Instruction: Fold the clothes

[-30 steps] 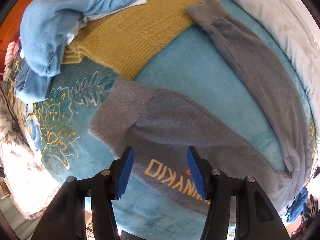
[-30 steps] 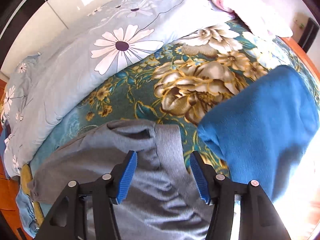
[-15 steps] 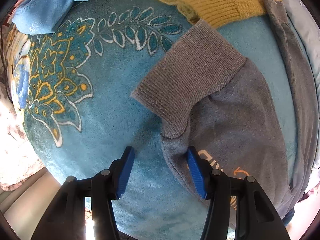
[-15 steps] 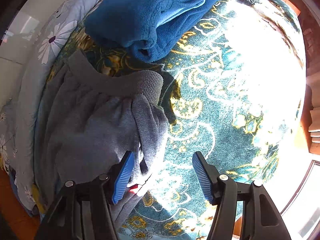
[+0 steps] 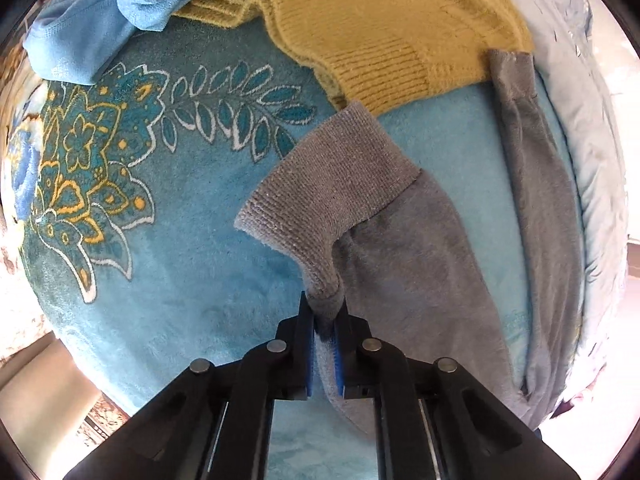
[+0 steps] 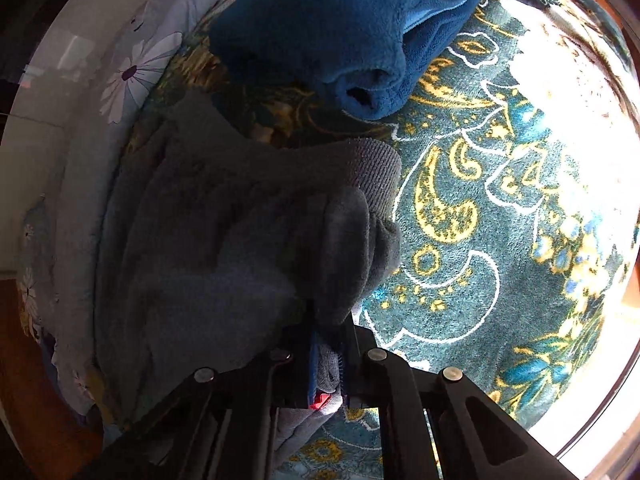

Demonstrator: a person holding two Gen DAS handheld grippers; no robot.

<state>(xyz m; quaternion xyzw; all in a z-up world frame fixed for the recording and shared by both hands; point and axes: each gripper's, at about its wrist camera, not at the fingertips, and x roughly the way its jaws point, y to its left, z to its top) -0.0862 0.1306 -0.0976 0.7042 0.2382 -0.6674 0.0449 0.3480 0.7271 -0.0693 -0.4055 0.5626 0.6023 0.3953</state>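
Note:
Grey fleece trousers (image 5: 420, 264) lie spread on a teal patterned blanket (image 5: 160, 248). Their ribbed ankle cuff (image 5: 332, 184) points up and left in the left wrist view, and my left gripper (image 5: 326, 320) is shut on the fabric just below that cuff. The second leg (image 5: 536, 184) runs along the right. In the right wrist view the same grey trousers (image 6: 224, 240) bunch at the left, with the ribbed waistband (image 6: 372, 168) folded over. My right gripper (image 6: 327, 332) is shut on a fold of the grey fabric near the waistband, with a small red tag (image 6: 320, 400) between its arms.
A mustard knit sweater (image 5: 384, 36) and light blue garments (image 5: 132, 4) lie beyond the cuff. A folded dark blue fleece (image 6: 352, 28) rests above the waistband. A daisy-print quilt (image 6: 136, 68) borders the blanket at the left; bright sunlight washes out the right side.
Both grippers went from open to shut on the grey trousers. The left came down over the leg beside the cuff; the right came down on the bunched fabric by the waistband.

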